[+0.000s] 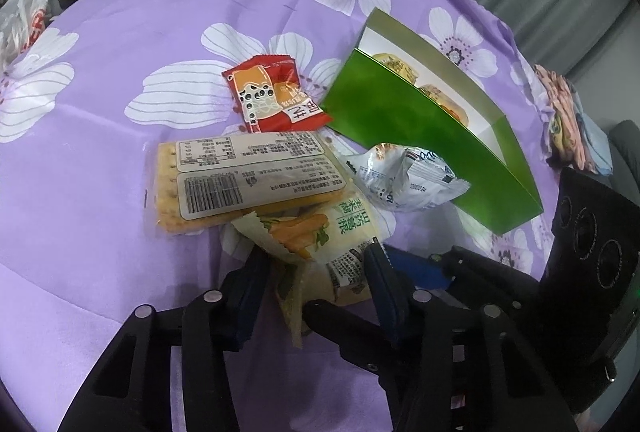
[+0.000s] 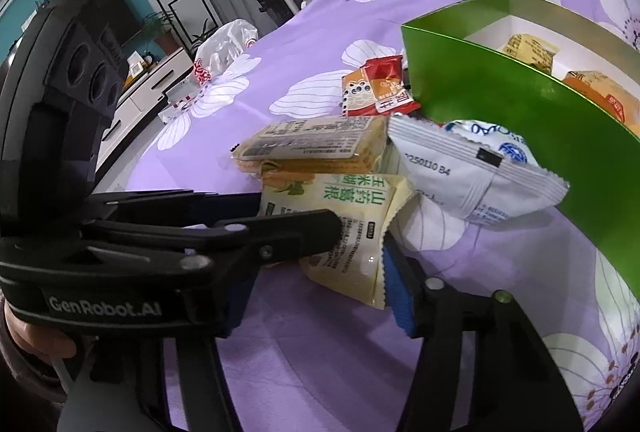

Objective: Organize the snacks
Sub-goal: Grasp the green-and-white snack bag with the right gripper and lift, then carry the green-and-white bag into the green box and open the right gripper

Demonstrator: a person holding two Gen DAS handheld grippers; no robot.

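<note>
We find both grippers, left gripper (image 1: 316, 260) and right gripper (image 2: 360, 248), clamped on the near yellow-green snack packet (image 1: 320, 236); next, we judge, it lifts rightward into the green box (image 1: 420, 128).

The left hand-held gripper (image 1: 316, 272) has its dark fingers on either side of a pale yellow-green snack packet (image 1: 340, 252), their pads against its crinkled edges. Behind it lies a clear-wrapped stack of crackers (image 1: 240, 180) with a white label, touching the packet. A red sachet (image 1: 276, 100) sits further back, beside a long green cardboard box (image 1: 412, 136) holding wrapped snacks. A white foil packet (image 1: 404, 178) leans against the box's wall. All rest on a purple flowered cloth (image 1: 120, 152).
</note>
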